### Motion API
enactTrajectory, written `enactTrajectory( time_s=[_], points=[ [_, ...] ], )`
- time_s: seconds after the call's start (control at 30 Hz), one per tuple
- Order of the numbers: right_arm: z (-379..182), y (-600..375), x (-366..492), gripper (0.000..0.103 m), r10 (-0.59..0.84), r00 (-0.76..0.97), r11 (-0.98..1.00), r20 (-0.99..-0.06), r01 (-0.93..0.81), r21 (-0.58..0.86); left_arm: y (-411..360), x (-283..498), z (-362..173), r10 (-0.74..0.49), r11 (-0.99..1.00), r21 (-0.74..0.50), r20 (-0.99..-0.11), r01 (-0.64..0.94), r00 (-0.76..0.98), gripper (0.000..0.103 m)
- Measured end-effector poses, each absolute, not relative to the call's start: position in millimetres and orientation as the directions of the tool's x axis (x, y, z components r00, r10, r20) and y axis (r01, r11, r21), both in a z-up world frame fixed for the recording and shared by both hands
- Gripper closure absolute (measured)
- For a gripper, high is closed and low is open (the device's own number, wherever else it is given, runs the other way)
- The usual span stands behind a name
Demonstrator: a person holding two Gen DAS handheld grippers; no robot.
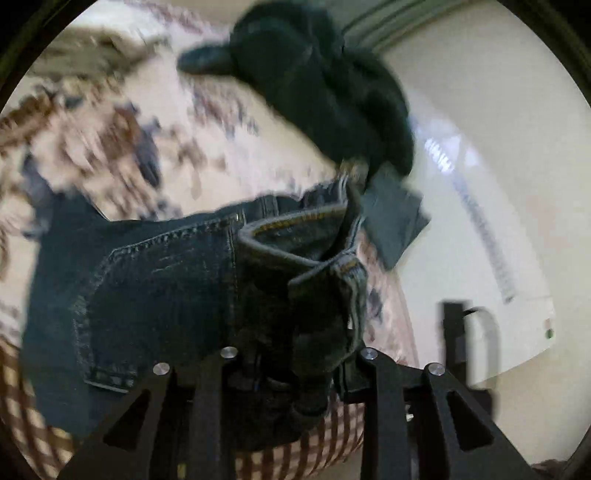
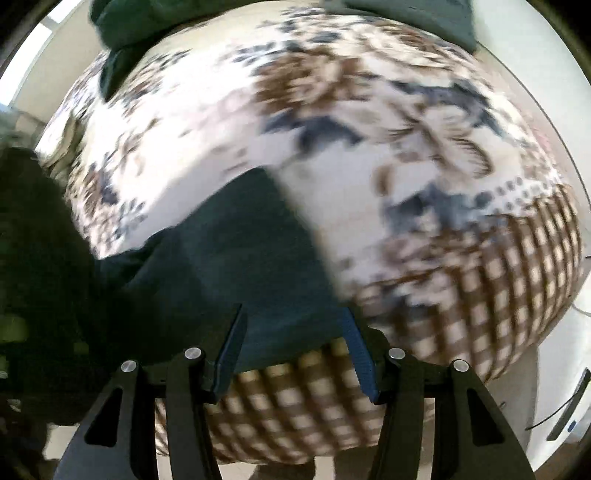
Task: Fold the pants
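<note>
Dark blue jeans (image 1: pixel 159 291) lie on a floral and checked bedspread (image 1: pixel 122 147). My left gripper (image 1: pixel 295 373) is shut on the jeans' waistband (image 1: pixel 314 258), which bunches up between its fingers; a back pocket shows to the left. In the right wrist view my right gripper (image 2: pixel 293 350) is open, its blue-padded fingers (image 2: pixel 231 350) spread over the edge of a jeans leg (image 2: pixel 240 258) that lies flat on the bedspread (image 2: pixel 369 129). The frames are motion-blurred.
A pile of dark green clothing (image 1: pixel 321 85) lies at the far end of the bed, also in the right wrist view (image 2: pixel 122 33). A folded grey cloth (image 1: pixel 395 221) hangs at the bed's right edge. A white wall (image 1: pixel 480 166) lies beyond.
</note>
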State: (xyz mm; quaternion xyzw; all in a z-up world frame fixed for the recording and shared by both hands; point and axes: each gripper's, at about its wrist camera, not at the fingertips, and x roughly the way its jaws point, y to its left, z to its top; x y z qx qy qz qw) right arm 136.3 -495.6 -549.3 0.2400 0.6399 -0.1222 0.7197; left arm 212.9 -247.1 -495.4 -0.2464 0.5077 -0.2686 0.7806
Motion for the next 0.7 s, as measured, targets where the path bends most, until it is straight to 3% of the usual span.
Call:
enactTrajectory(
  time_s=[0.17,0.27,0.5,0.7],
  points=[
    [-559.0,-538.6,142.4,0.047,0.18,0.145,0.838,-0.973,0.496,0.229,-292.5,223.2,-538.7,-0.587,0.808,-0.58,-0.778,0.104,0.222,0.078],
    [-565.0,-556.5,149.4,0.047,0.254,0.152,0.809,-0.955,0.507,0.296,-308.6,228.9,-545.9,-0.496,0.868,-0.488,-0.856,0.088,0.149,0.073],
    [-559.9,-587.4,161.8,0.042,0.318,0.236,0.746,-0.918,0.536,0.396,-340.3,221.5,-509.9,-0.315,0.939,-0.296,-0.944,0.172,0.093,0.03],
    [-566.9,-597.7,170.2,0.042,0.457,0.309,0.623,-0.834,0.558,0.547,-323.1,227.3,-470.7,-0.148,0.974,-0.108,-0.969,0.2,0.2,0.022]
  ],
)
